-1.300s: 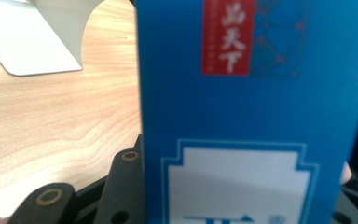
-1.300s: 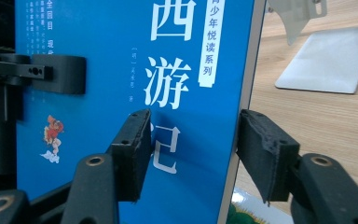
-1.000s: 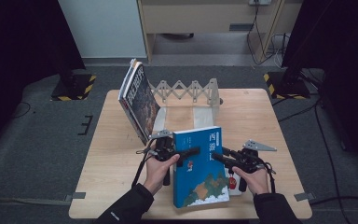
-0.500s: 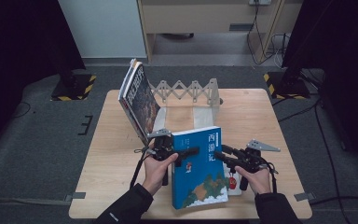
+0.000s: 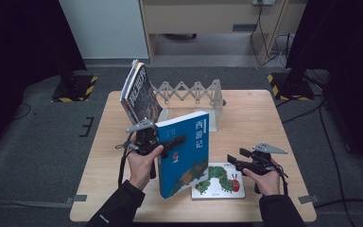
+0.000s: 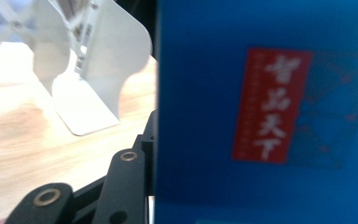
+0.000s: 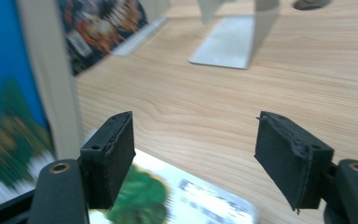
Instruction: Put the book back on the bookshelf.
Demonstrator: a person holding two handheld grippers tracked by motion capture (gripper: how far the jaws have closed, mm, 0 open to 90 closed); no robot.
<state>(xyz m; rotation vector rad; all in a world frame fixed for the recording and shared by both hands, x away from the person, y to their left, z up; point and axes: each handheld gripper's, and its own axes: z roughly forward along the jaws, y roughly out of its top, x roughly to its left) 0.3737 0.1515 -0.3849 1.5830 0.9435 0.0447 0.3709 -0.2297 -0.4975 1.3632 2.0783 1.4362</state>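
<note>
High view: my left hand-held gripper (image 5: 177, 142) holds the blue book (image 5: 185, 153) up; my right hand-held gripper (image 5: 235, 161) is wide, holding nothing.

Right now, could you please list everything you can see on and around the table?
blue book: one, blue cover with white spine, tilted up off the table, clamped by the left hand-held gripper
caterpillar picture book: one, white with green caterpillar, flat at the near edge, partly under the blue book
dark-covered books: a few, leaning at the rack's left end
expanding book rack: one, pale grey, far middle
table: one, light wood
left hand-held gripper: black, shut on the blue book
right hand-held gripper: black, open, beside the caterpillar picture book
</note>
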